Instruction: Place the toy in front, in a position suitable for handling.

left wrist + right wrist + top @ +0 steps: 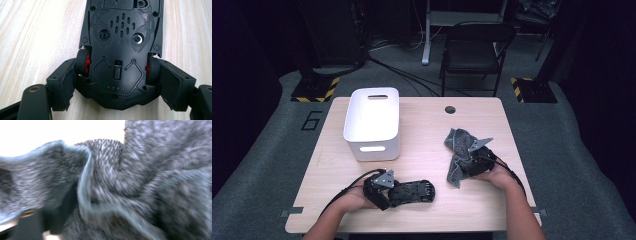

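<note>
A black toy car (pixel 413 191) lies upside down near the table's front edge, its underside and red-hubbed wheels facing up (pixel 122 47). My left gripper (pixel 393 193) is shut on the car, its pads (pixel 63 83) pressing the tyres on both sides of one end (pixel 117 86). At the right, a crumpled grey knit cloth (pixel 457 150) lies on the table. My right gripper (pixel 468 162) is pushed into its lower part. In the right gripper view the cloth (pixel 150 182) drapes blurred over the jaws and hides them, apart from a dark piece at the bottom left.
A white plastic bin (pixel 372 122) with handle slots stands at the back left of the wooden table (pixel 427 130). A cable hole (pixel 450 109) sits at the far edge. Behind the table stands a black folding chair (pixel 477 50).
</note>
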Tool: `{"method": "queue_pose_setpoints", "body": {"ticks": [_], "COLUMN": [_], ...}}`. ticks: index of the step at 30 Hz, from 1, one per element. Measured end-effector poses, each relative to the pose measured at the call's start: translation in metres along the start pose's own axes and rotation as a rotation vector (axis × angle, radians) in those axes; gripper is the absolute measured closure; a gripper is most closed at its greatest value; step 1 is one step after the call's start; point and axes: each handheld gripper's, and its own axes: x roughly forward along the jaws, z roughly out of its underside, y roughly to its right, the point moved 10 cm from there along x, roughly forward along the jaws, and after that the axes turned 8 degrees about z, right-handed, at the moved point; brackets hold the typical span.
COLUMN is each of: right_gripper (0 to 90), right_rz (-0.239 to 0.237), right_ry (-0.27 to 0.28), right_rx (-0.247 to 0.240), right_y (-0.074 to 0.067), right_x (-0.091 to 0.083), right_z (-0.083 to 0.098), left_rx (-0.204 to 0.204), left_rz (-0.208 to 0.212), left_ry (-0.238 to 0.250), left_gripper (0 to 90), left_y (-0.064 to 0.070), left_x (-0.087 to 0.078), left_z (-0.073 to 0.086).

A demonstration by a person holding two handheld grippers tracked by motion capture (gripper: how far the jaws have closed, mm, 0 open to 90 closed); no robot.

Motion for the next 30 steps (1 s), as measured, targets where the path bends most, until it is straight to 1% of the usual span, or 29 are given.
{"method": "queue_pose_setpoints", "body": {"ticks": [1, 2, 3, 4, 5, 7, 8, 9, 10, 11, 12, 13, 15, 16, 17, 19, 20, 21, 22, 23, 24, 25, 26, 27, 28, 29, 30], "right_gripper": [28.1, 32.4, 39.6, 44.6, 49.2, 59.1, 62.9, 65.3, 67.1, 68.7, 69.6, 70.2, 70.9, 71.0, 71.0, 71.0, 71.0, 71.0, 71.0, 70.9, 71.0, 70.9, 70.9, 70.8, 70.8, 70.9, 71.0], "right_rz": [-0.002, -0.004, -0.01, -0.011, -0.011, -0.008, -0.005, -0.002, -0.019, -0.043, -0.08, -0.103, -0.15, -0.163, -0.186, -0.232, -0.259, -0.279, -0.3, -0.322, -0.337, -0.361, -0.384, -0.42, -0.446, -0.453, -0.46], "right_ry": [0.021, 0.032, 0.046, 0.05, 0.048, 0.043, 0.031, 0.026, 0.021, 0.019, 0.025, 0.035, 0.082, 0.108, 0.128, 0.184, 0.218, 0.244, 0.257, 0.263, 0.268, 0.266, 0.249, 0.238, 0.227, 0.218, 0.215], "right_rx": [0.002, -0.007, -0.015, -0.02, -0.021, -0.046, -0.052, -0.063, -0.066, -0.07, -0.064, -0.06, -0.059, -0.051, -0.055, -0.073, -0.064, -0.068, -0.08, -0.101, -0.108, -0.131, -0.15, -0.175, -0.206, -0.228, -0.229], "right_y": [-0.003, -0.004, -0.007, -0.009, -0.011, -0.016, -0.019, -0.022, -0.026, -0.031, -0.038, -0.042, -0.054, -0.06, -0.066, -0.078, -0.085, -0.091, -0.097, -0.104, -0.111, -0.12, -0.129, -0.138, -0.144, -0.148, -0.149], "right_x": [-0.002, -0.003, -0.005, -0.006, -0.008, -0.01, -0.011, -0.012, -0.013, -0.014, -0.016, -0.017, -0.021, -0.023, -0.027, -0.035, -0.04, -0.044, -0.047, -0.048, -0.048, -0.047, -0.045, -0.044, -0.043, -0.042, -0.041], "right_z": [0.001, 0.001, 0.001, 0.001, 0.001, 0.001, 0.001, 0.0, 0.0, -0.001, -0.003, -0.004, -0.01, -0.015, -0.02, -0.033, -0.039, -0.045, -0.049, -0.052, -0.055, -0.056, -0.056, -0.055, -0.054, -0.052, -0.051], "left_rx": [0.002, 0.001, 0.001, 0.0, 0.001, 0.0, 0.001, 0.001, -0.002, -0.001, -0.001, -0.001, -0.001, -0.001, -0.001, -0.001, -0.002, -0.001, -0.001, 0.002, 0.001, 0.001, -0.001, -0.003, -0.001, -0.001, 0.0], "left_rz": [0.0, -0.002, -0.003, -0.003, -0.004, -0.004, -0.006, -0.007, -0.008, -0.01, -0.012, -0.017, -0.02, -0.02, -0.017, -0.009, -0.008, -0.009, -0.008, -0.006, -0.007, -0.007, -0.009, -0.009, -0.007, -0.002, -0.001], "left_ry": [0.001, 0.0, 0.0, 0.002, 0.003, 0.008, 0.01, 0.012, 0.015, 0.016, 0.016, 0.021, 0.019, 0.018, 0.022, 0.019, 0.017, 0.025, 0.026, 0.022, 0.021, 0.022, 0.026, 0.026, 0.024, 0.017, 0.019], "left_gripper": [23.0, 23.0, 23.0, 23.0, 23.0, 23.0, 23.0, 23.0, 23.0, 23.0, 23.1, 23.1, 23.1, 23.2, 23.2, 23.2, 23.2, 23.3, 23.3, 23.3, 23.3, 23.3, 23.3, 23.3, 23.3, 23.4, 23.4], "left_y": [0.0, 0.0, 0.0, 0.0, 0.0, 0.0, 0.0, 0.0, 0.0, 0.0, 0.0, 0.0, 0.0, 0.0, 0.0, 0.001, 0.001, 0.0, 0.0, 0.0, 0.0, 0.0, 0.0, 0.0, 0.001, 0.001, 0.001], "left_x": [0.0, 0.0, 0.0, 0.0, 0.0, 0.0, 0.0, 0.0, 0.001, 0.001, 0.001, 0.001, 0.001, 0.001, 0.001, 0.001, 0.001, 0.001, 0.001, 0.001, 0.001, 0.001, 0.001, 0.001, 0.001, 0.0, 0.001], "left_z": [0.0, 0.0, 0.0, 0.0, 0.0, 0.0, 0.0, 0.0, 0.0, 0.0, 0.0, 0.0, 0.0, 0.0, 0.0, 0.0, 0.0, 0.0, 0.0, 0.0, 0.0, 0.0, 0.0, 0.0, 0.0, 0.001, 0.001]}}
